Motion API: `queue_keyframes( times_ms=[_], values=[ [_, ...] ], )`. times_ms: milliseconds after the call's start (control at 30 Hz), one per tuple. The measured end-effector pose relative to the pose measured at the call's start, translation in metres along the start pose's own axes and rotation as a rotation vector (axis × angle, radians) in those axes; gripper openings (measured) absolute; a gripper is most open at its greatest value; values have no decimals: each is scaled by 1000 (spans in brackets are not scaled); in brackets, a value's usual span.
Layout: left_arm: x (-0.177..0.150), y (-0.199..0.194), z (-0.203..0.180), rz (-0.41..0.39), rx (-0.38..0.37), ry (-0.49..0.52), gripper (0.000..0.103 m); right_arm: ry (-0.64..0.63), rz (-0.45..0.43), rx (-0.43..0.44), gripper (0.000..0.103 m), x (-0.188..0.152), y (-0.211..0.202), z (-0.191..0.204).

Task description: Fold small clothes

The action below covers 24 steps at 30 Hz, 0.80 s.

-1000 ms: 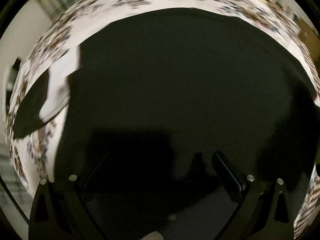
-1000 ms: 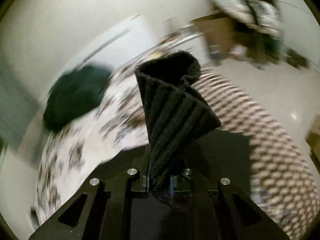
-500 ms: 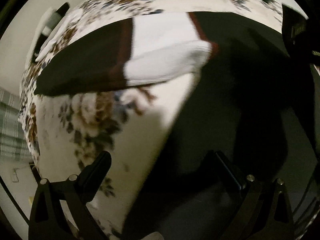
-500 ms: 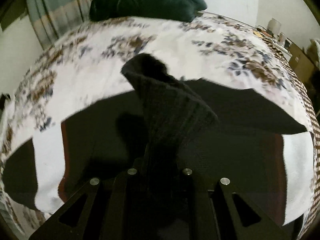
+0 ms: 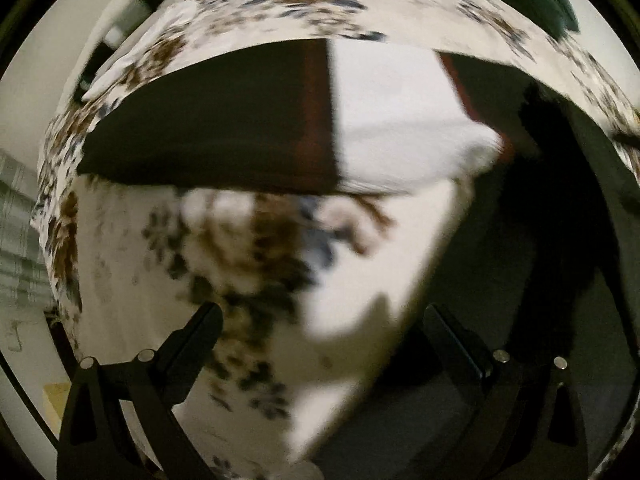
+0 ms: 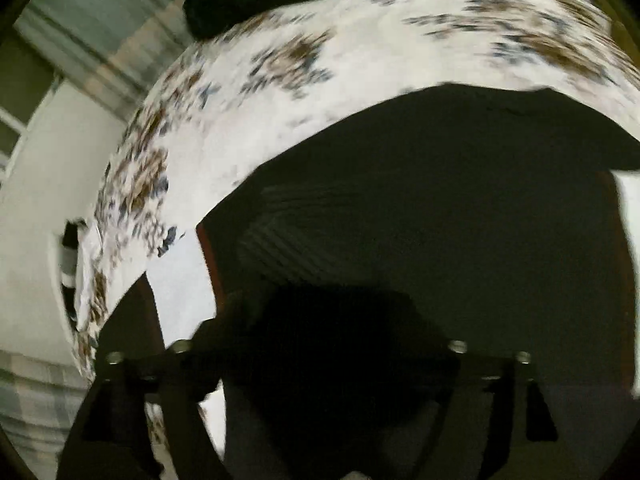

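Jaws wide on left gripper [image 5: 320,316] & right gripper [image 6: 320,336]; black garment [image 6: 420,208] lies ahead on floral sheet [image 5: 240,272], ungripped.

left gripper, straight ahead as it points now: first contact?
Probably the floral bedspread: the open left gripper has only that between its fingers. The sleeve lies further on. Depth is unclear in the blur.

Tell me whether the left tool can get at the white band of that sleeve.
Probably yes: the left tool is open, with only floral bedspread between it and the sleeve's white band; nothing lies across the way.
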<state>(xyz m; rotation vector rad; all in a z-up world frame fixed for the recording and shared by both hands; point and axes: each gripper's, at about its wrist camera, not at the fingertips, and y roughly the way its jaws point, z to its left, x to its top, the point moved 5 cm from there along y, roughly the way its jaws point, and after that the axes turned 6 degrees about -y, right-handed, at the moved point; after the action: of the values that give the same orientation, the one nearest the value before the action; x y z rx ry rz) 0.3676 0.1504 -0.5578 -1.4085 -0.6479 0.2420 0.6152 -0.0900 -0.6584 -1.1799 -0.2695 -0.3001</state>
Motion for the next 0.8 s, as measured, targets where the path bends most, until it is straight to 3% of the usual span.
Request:
queue_keyframes(
  times_ms=[200, 300, 467, 533, 667, 700, 767, 800],
  values=[
    [47, 26, 80, 5, -34, -238, 103, 73, -28, -190, 101, -40, -49, -49],
    [70, 47, 135, 29, -103, -476, 103, 112, -23, -245, 101, -57, -52, -67],
    [98, 79, 220, -8, -189, -848, 103, 188, 8, -280, 101, -68, -39, -83],
    [111, 92, 245, -34, -190, -938, 103, 203, 10, -281, 101, -70, -34, -83],
    [133, 107, 270, -76, -160, -1021, 99, 208, 20, -296, 101, -72, -30, -77],
    [138, 106, 273, -101, -146, -1026, 93, 202, 23, -309, 101, -73, -29, -76],
    [146, 104, 277, -133, -114, -1006, 55, 173, 37, -379, 101, -75, -29, -73],
    [151, 103, 278, -140, -103, -985, 31, 147, 51, -441, 101, -75, -29, -72]
  ],
)
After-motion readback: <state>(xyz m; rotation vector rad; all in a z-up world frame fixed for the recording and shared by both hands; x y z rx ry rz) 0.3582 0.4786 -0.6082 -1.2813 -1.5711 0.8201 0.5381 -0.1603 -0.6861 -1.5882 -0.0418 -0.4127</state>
